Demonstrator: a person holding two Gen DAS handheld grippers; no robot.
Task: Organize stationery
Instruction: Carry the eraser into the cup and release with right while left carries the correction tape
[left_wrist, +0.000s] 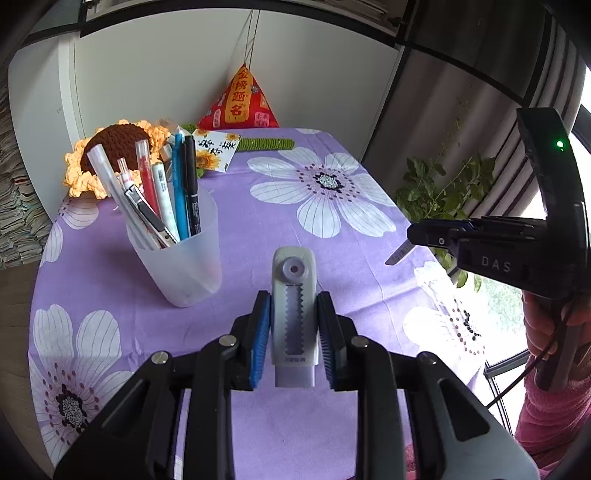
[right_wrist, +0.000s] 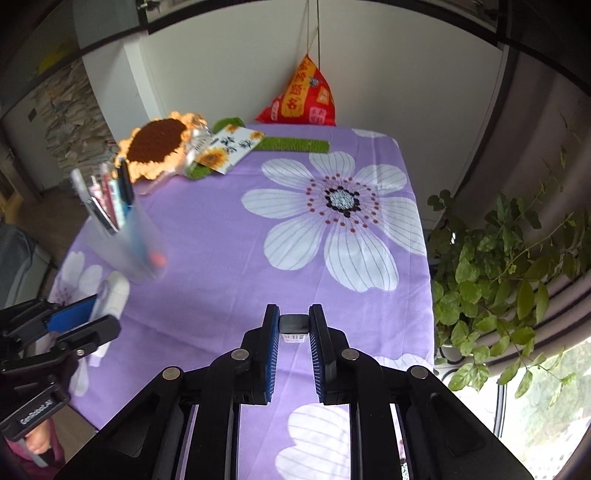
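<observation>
Most of the tidying looks done: the translucent cup at ten o'clock in the left wrist view already holds a bundle of pens, markers and a utility knife, and the purple flowered surface carries no loose stationery that either view shows. What seems left are the two items now in the tongs. The left tongs pinch a white correction tape dispenser between the blue pads; it stands upright, its round purple hub toward twelve o'clock, and the cup lies just beyond it toward ten o'clock. The right tongs are pressed onto a small dark block, perhaps an eraser or a sharpener, though its kind cannot be told; it sits at the very tips, held above the cloth. From the left wrist view the right tongs enter at three o'clock with the item's pale end poking out toward the middle. In the right wrist view the cup stands at ten o'clock, well apart from the block, and the left tongs show at nine o'clock. My judgement is that both pieces are bound for the cup, so the job is close to finished.
</observation>
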